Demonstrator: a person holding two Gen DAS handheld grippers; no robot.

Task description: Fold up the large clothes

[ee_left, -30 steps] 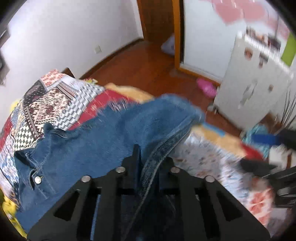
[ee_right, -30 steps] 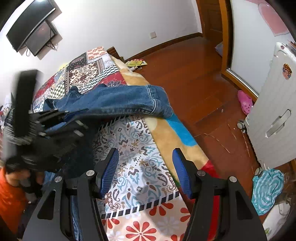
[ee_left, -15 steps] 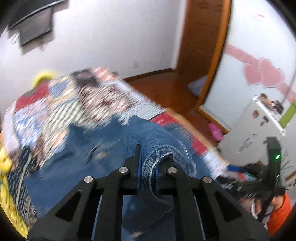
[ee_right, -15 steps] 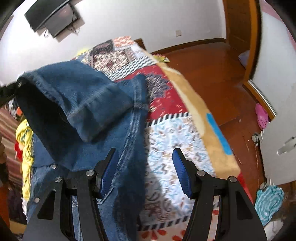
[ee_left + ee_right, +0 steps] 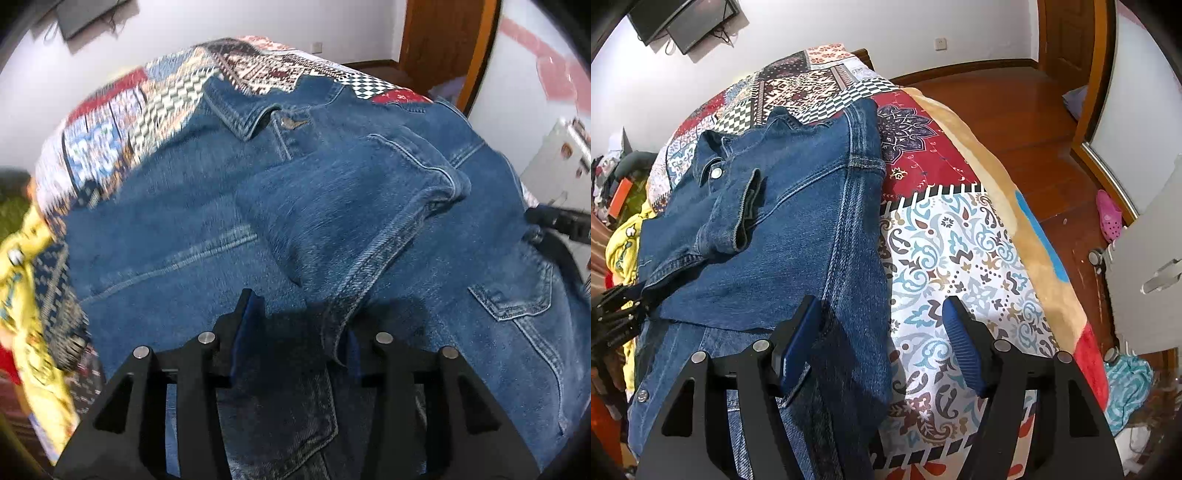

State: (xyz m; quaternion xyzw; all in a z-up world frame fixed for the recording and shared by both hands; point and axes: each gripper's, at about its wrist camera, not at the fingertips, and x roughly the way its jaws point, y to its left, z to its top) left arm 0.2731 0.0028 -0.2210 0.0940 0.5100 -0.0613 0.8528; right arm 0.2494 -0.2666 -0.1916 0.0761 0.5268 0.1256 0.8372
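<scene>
Jaws of the left gripper [image 5: 297,338] have just been opening, letting go the sleeve [image 5: 354,206] they carried over; its seam edge hangs slack between them. Right gripper [image 5: 881,341] stands open, straddling the denim jacket [image 5: 783,221] side edge. Sleeve now lies folded across the jacket's back on the patchwork bedspread [image 5: 960,258]. Yellow clothing [image 5: 33,280] crowds the left edge.
</scene>
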